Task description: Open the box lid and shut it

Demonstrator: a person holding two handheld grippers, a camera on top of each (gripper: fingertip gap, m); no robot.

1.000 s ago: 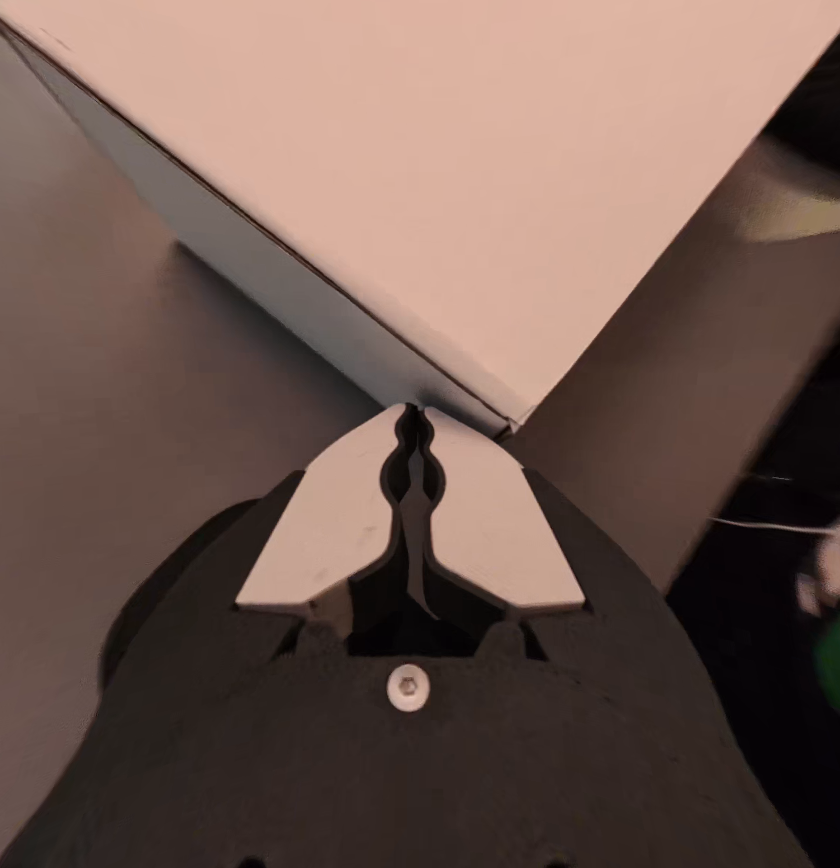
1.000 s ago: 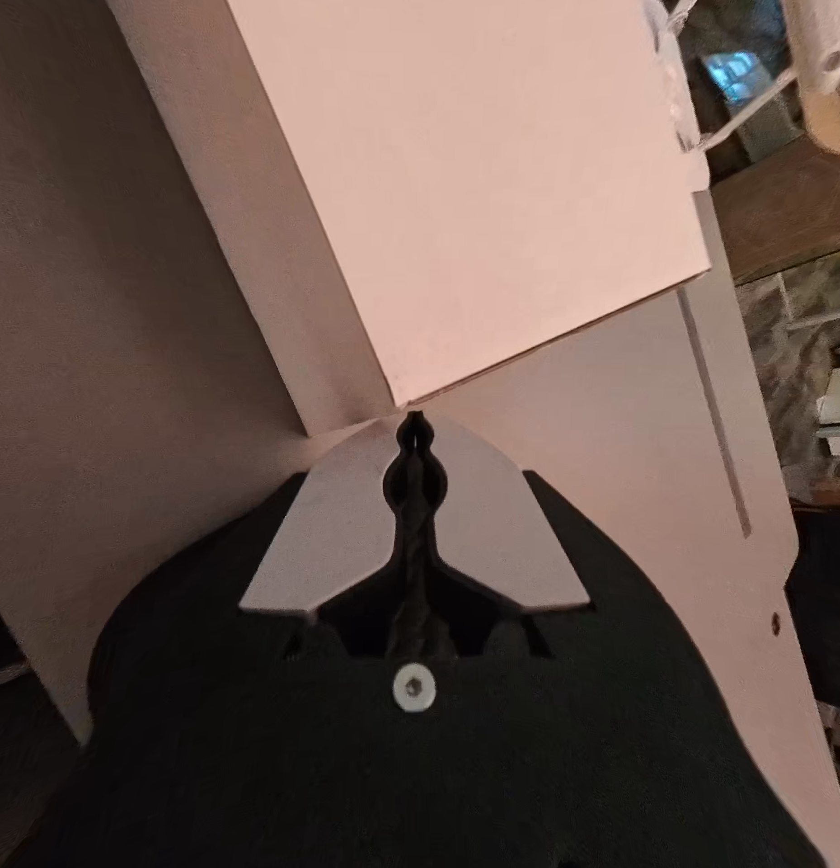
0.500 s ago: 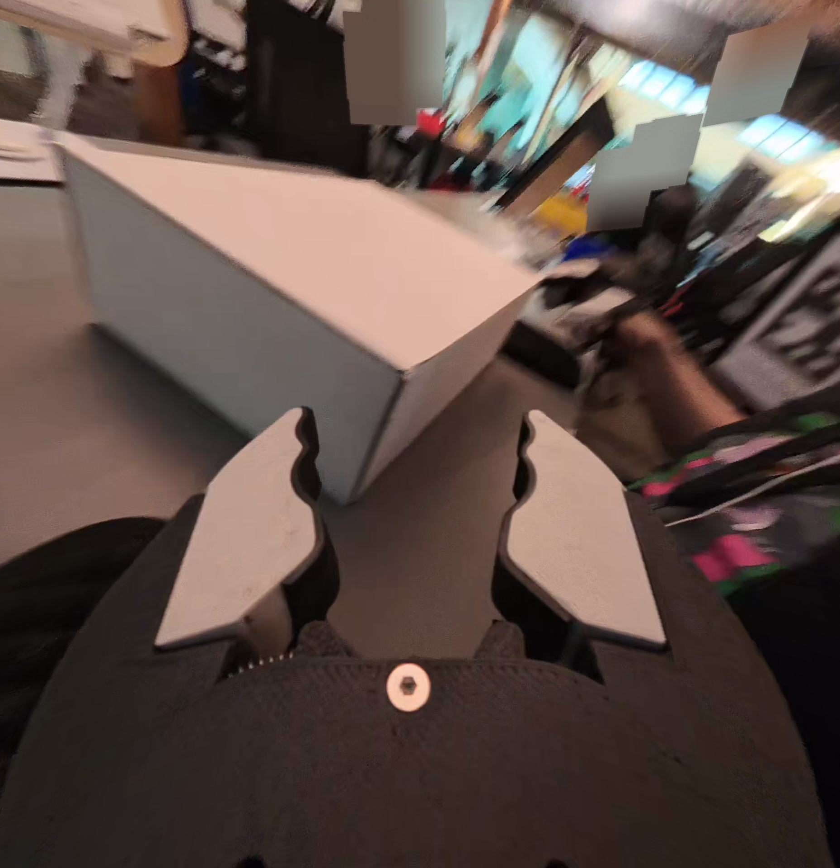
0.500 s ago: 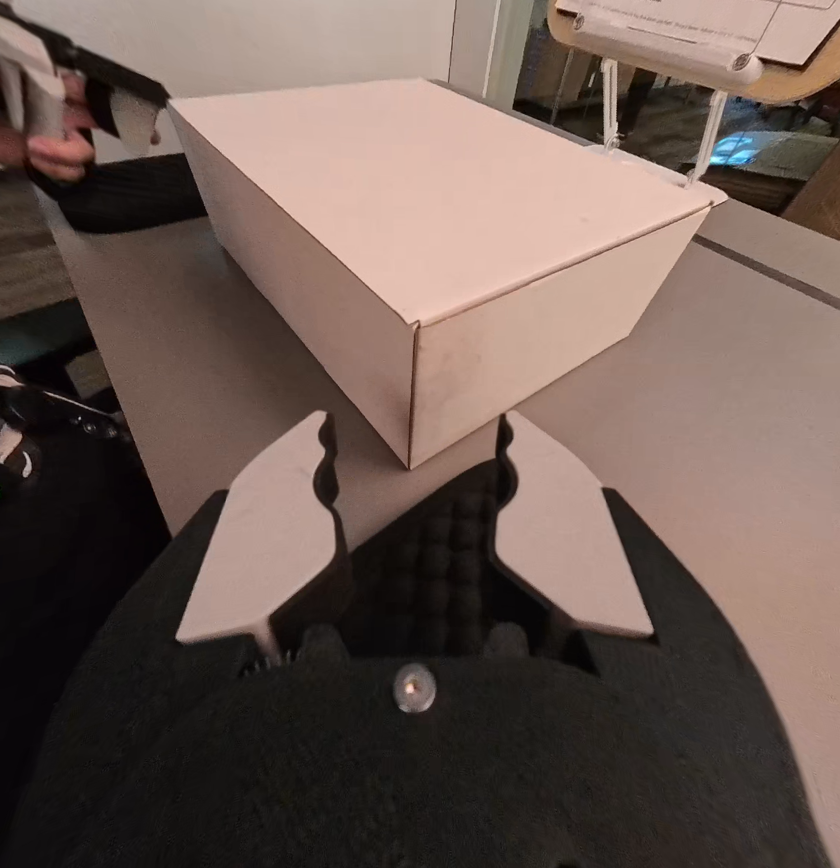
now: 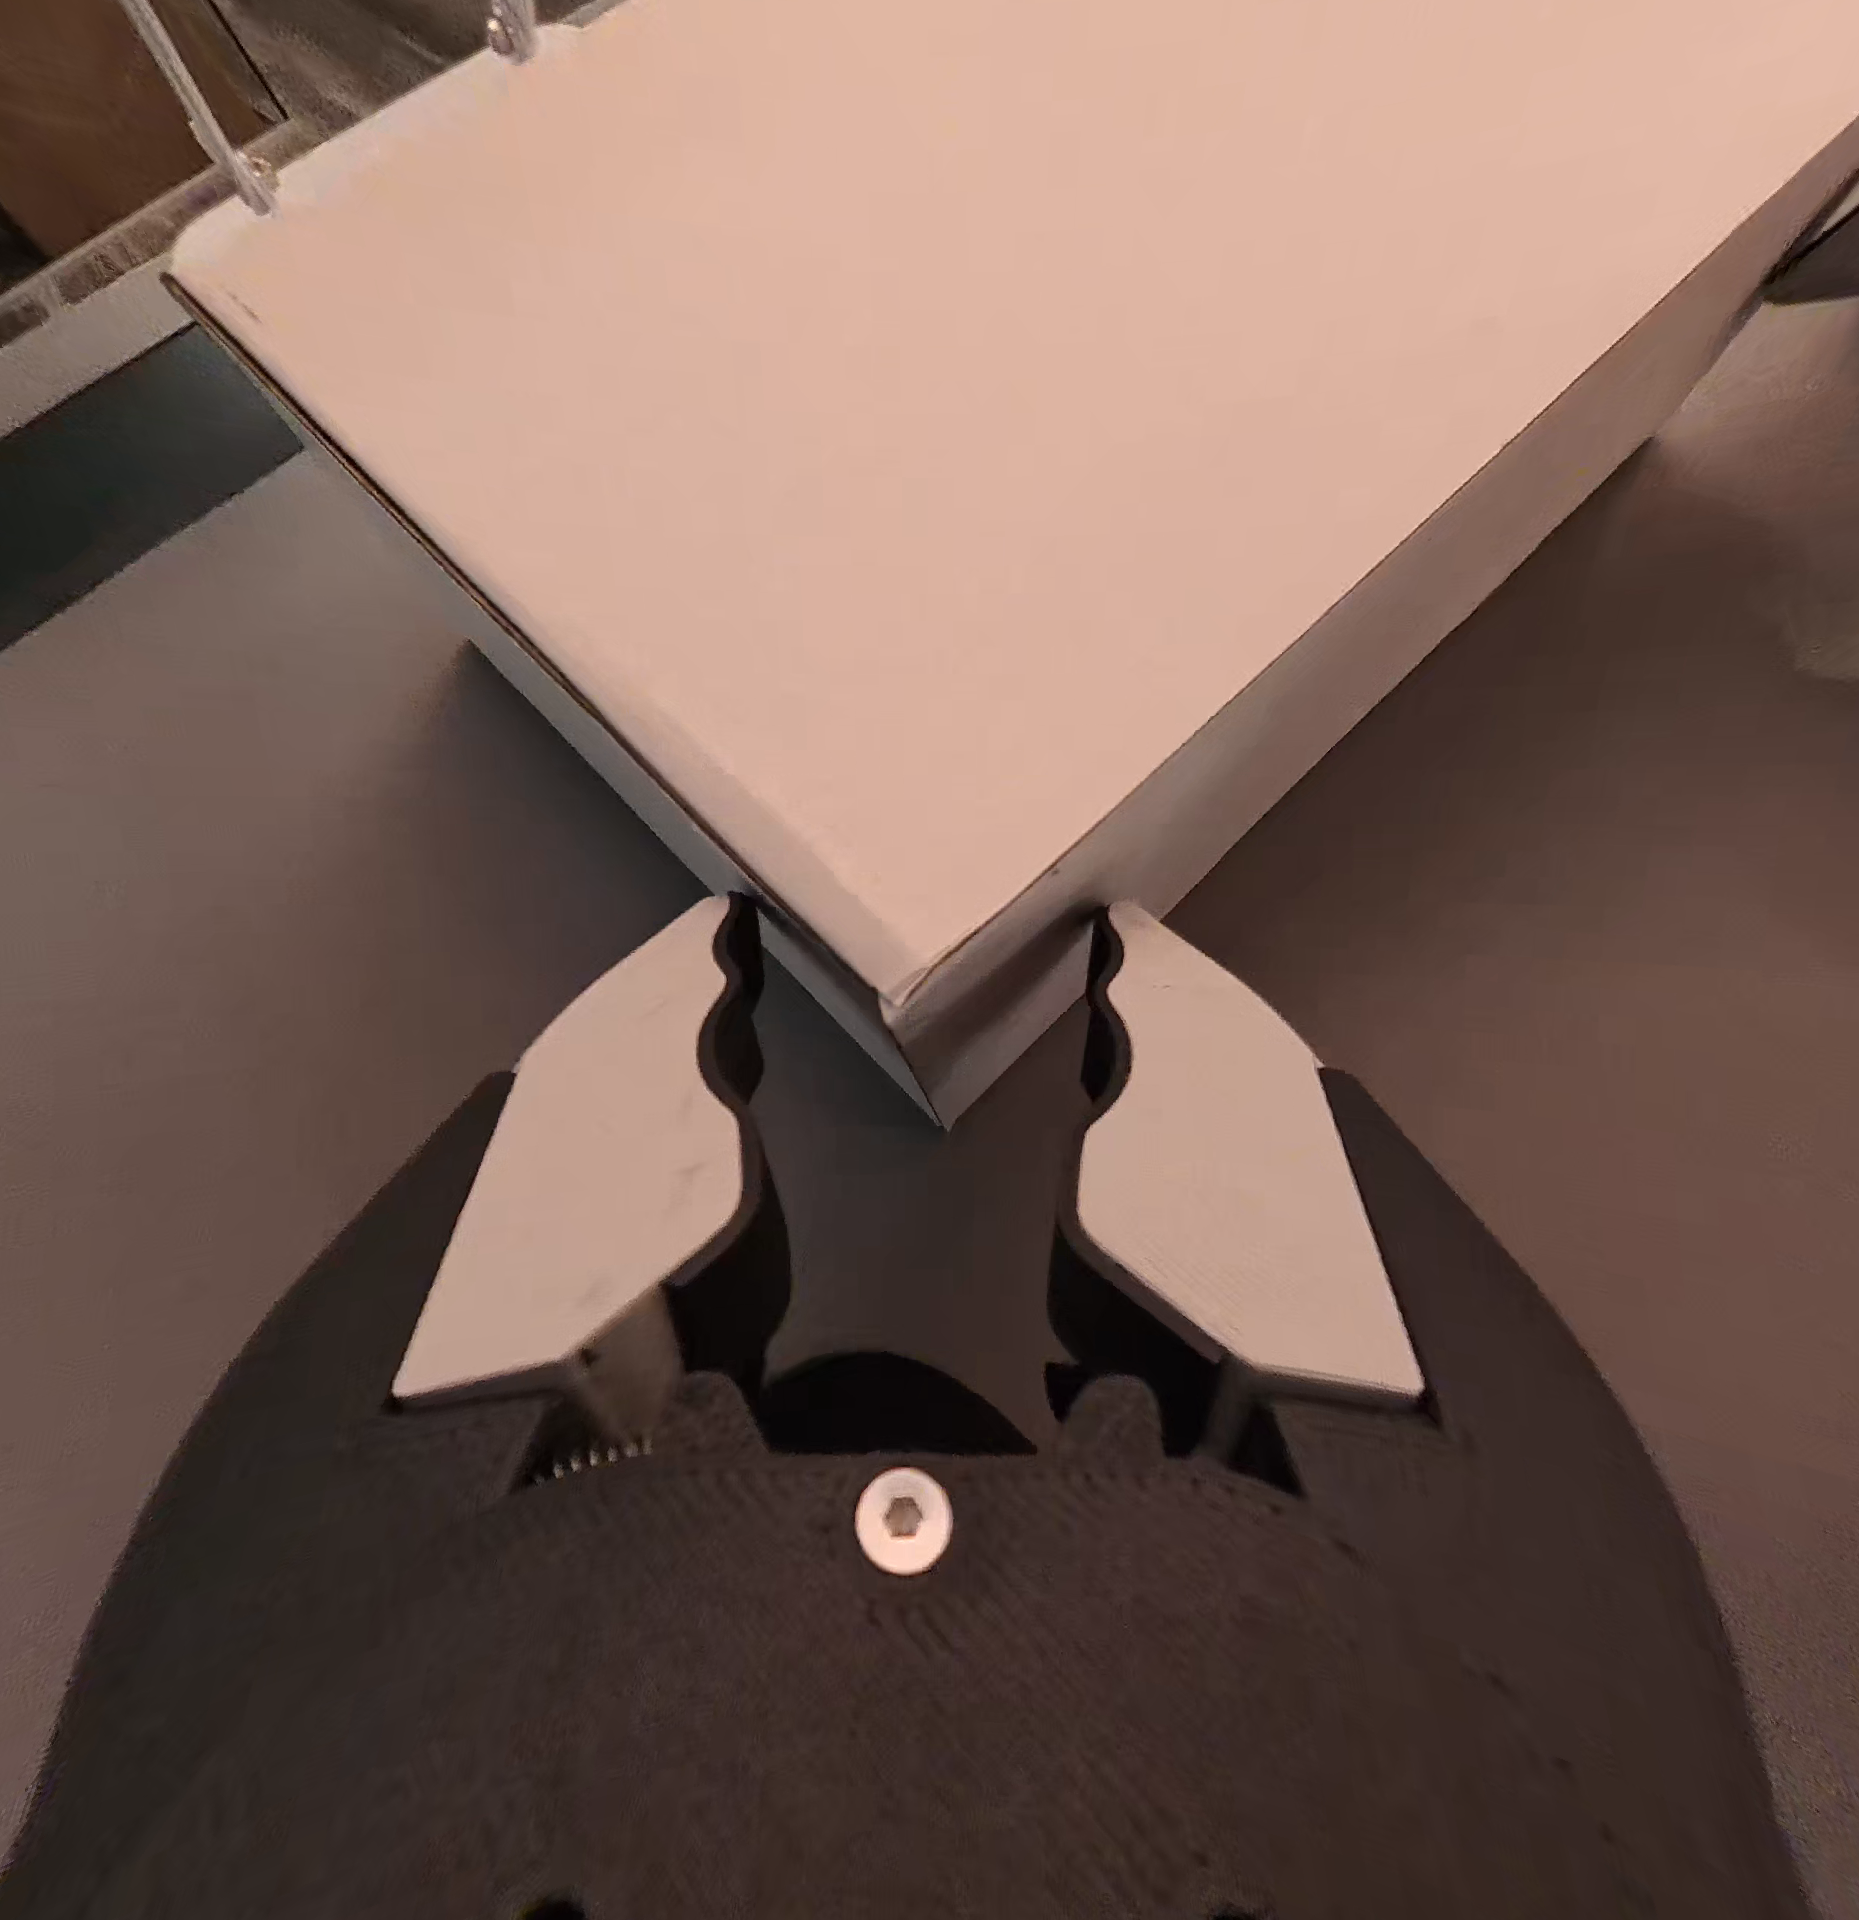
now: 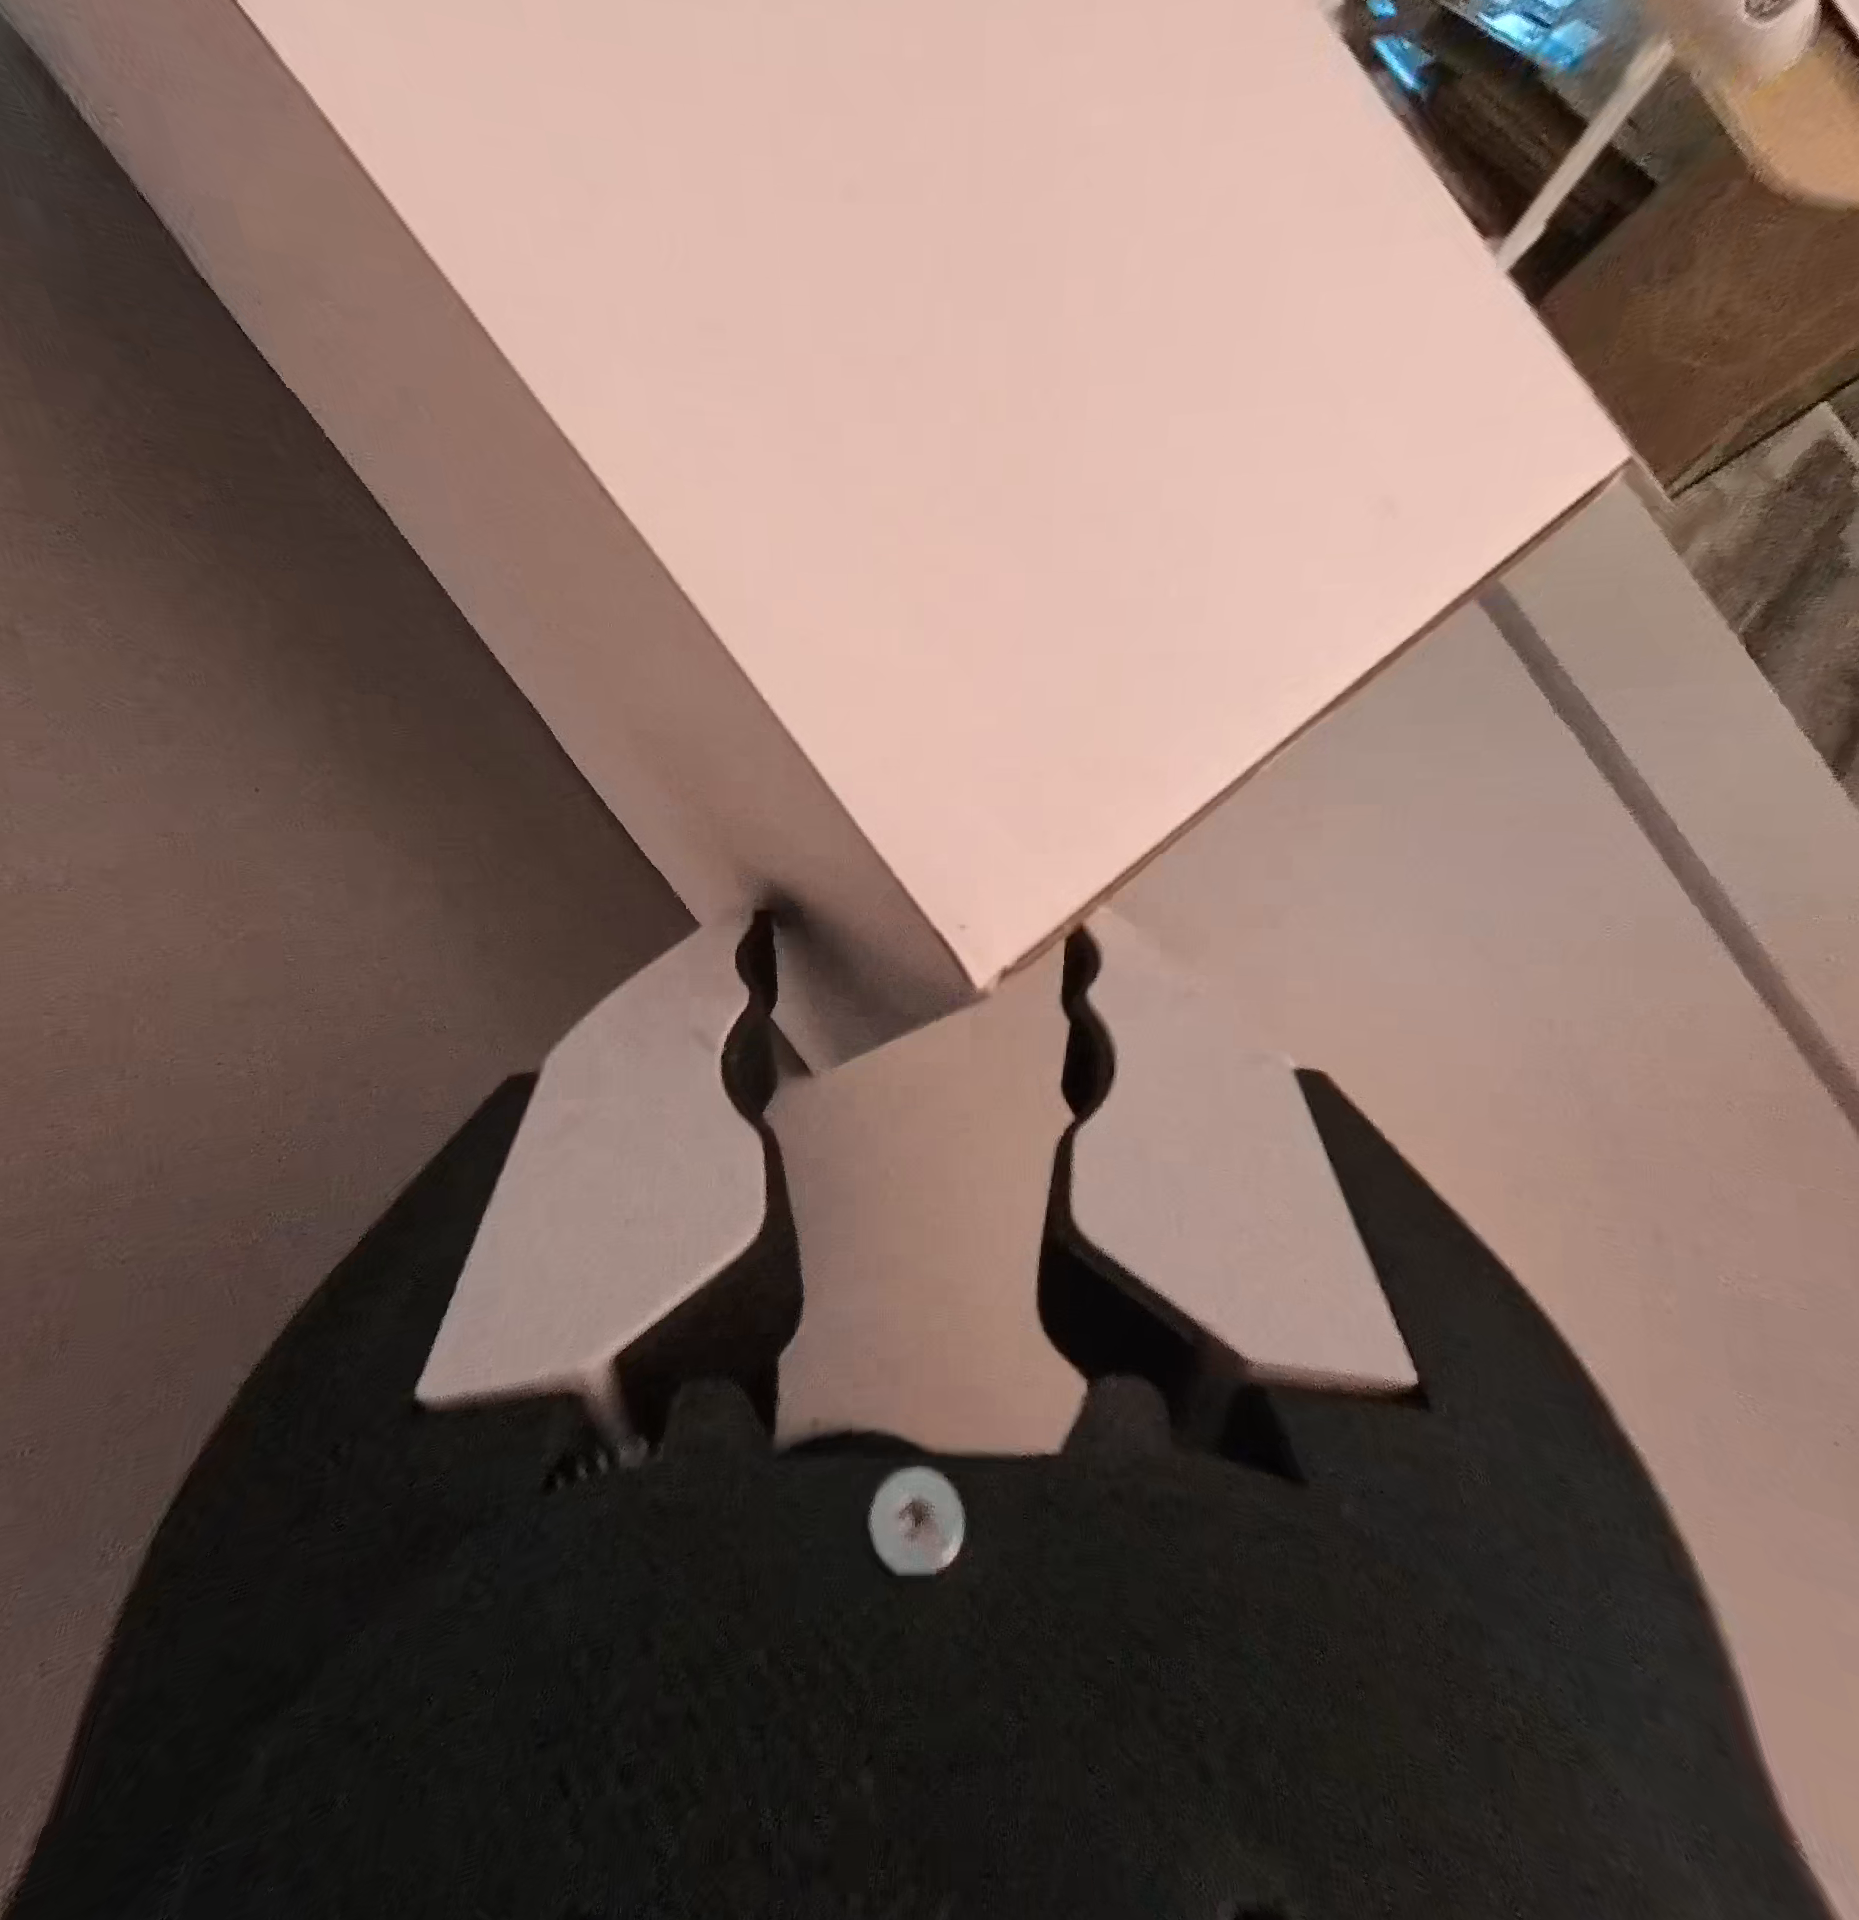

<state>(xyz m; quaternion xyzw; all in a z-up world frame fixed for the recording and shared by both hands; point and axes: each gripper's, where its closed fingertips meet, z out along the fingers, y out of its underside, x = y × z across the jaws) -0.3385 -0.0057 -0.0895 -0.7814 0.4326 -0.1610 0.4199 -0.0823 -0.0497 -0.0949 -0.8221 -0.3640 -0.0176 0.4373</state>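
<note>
A white cardboard box (image 5: 904, 468) with its lid flat and closed sits on the grey table (image 5: 229, 935). My left gripper (image 5: 920, 920) is open, and its two fingers straddle the near corner of the box from above. In the right wrist view the same box (image 6: 956, 416) fills the upper half. My right gripper (image 6: 923, 935) is open and straddles another corner of the box, left finger against the side wall. Neither gripper holds anything. The box's inside is hidden.
A clear stand leg with screws (image 5: 239, 156) stands just behind the box's far corner. In the right wrist view a seam (image 6: 1683, 779) runs across the table (image 6: 229, 727), and a white stand (image 6: 1590, 156) and the floor show at the upper right.
A second ago both grippers were shut at the box corners. Half a second ago they were open and drawn back. Now both are open and close over the corners again.
</note>
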